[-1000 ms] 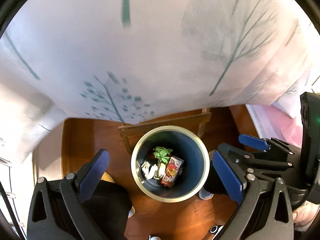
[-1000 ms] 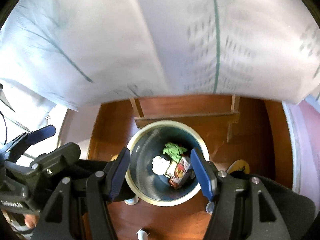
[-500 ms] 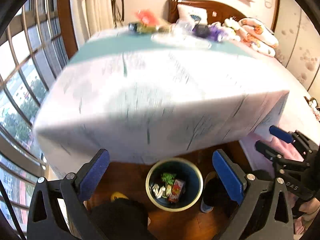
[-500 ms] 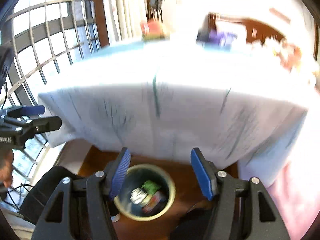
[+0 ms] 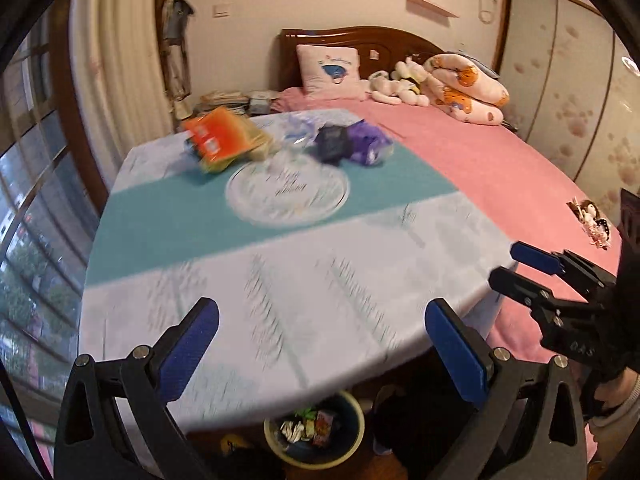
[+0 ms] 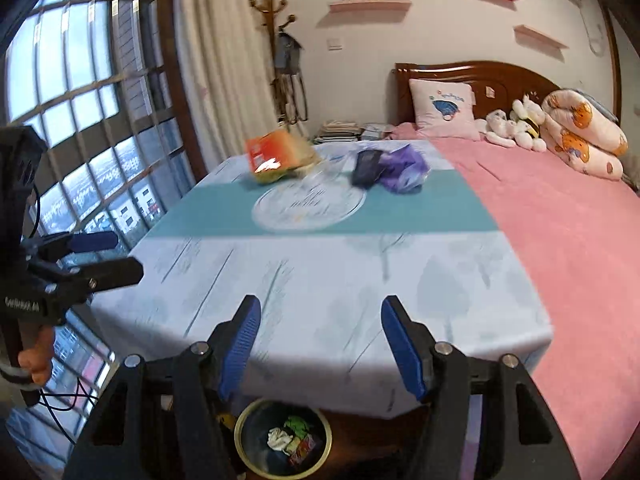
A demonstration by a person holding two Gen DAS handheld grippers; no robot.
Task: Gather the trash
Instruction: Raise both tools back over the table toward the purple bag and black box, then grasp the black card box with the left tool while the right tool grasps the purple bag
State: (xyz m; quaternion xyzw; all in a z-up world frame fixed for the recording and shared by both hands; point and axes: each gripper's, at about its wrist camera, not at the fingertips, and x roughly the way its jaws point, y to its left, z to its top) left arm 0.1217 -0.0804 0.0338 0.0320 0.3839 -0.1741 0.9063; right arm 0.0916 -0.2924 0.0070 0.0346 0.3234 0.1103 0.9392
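My left gripper (image 5: 320, 344) hovers open and empty over the near edge of the table. My right gripper (image 6: 322, 344) is beside it, also open with nothing between its fingers. Below the table edge stands a dark round bin (image 5: 276, 446) (image 6: 240, 436) holding crumpled wrappers and a small red carton. At the table's far side lie an orange packet (image 5: 220, 138) (image 6: 276, 154), a dark pack (image 5: 332, 144) (image 6: 366, 166) and a purple bag (image 5: 368, 144) (image 6: 404, 166), all behind a clear glass plate (image 5: 286, 190) (image 6: 310, 202). All of these are well beyond both grippers.
A white and teal cloth (image 5: 304, 296) covers the table. A pink bed (image 6: 560, 220) with pillows and soft toys adjoins it on the right. A barred window (image 6: 80, 120) and a curtain stand to the left, with a coat stand (image 6: 280, 40) behind. A hand (image 6: 36, 360) grips the left tool.
Both grippers have risen from just above the bin under the table to above the table's near edge. The tabletop and the room have come into view. The jaws have not changed.
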